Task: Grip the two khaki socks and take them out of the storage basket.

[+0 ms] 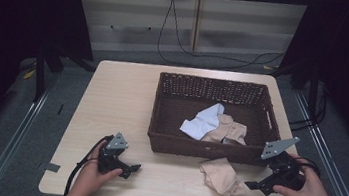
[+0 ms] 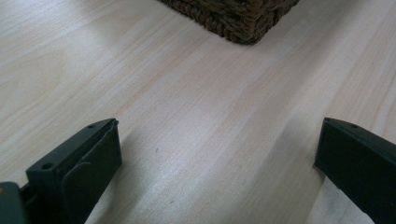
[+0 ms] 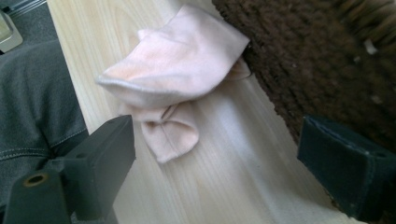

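A crumpled pale pink cloth (image 1: 221, 176) (image 3: 175, 79) lies on the table just in front of the dark wicker basket (image 1: 200, 150) (image 3: 327, 60). My right gripper (image 1: 254, 185) (image 3: 215, 158) sits low to the right of that cloth, pointing at it, jaws open with only bare table between them. Inside the basket lie a white cloth (image 1: 202, 122) and another pink cloth (image 1: 229, 130). My left gripper (image 1: 129, 169) (image 2: 217, 163) rests near the table's front left, open and empty over bare wood, with a corner of the basket (image 2: 233, 21) ahead of it.
The light wooden table (image 1: 122, 96) ends close behind the pink cloth at its front edge. A person's grey trouser leg (image 3: 32, 107) lies beyond that edge. Black cables (image 1: 179, 43) trail on the floor behind the table.
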A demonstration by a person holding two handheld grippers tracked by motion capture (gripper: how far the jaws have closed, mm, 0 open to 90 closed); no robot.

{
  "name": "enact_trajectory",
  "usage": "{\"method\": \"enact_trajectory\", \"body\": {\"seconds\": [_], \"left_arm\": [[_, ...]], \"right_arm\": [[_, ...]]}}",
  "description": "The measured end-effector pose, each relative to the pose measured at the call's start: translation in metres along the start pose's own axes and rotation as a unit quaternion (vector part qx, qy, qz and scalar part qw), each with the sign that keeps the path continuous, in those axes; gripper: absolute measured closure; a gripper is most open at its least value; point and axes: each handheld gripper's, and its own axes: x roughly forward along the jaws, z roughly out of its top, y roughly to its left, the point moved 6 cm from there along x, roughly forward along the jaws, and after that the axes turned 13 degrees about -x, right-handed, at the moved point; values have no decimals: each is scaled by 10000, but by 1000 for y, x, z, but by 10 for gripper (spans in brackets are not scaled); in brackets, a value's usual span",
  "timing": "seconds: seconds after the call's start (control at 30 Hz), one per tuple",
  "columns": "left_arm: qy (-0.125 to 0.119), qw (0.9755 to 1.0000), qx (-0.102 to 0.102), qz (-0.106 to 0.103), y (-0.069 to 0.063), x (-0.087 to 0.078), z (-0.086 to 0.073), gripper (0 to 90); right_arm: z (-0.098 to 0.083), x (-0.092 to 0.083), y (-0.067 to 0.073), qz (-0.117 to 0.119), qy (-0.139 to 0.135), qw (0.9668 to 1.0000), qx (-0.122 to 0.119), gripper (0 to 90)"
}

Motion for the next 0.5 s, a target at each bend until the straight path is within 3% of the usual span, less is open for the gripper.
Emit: {"method": "enact_trajectory", "body": {"seconds": [0.2, 0.5], "left_arm": [[7, 10000, -17, 13, 0, 0, 0, 0], [9, 10000, -16, 16, 0, 0, 0, 0]], "right_arm": [[-16, 10, 7, 75, 89, 9999, 1, 91], [-38, 26, 10, 8, 71, 9999, -110, 75]]}}
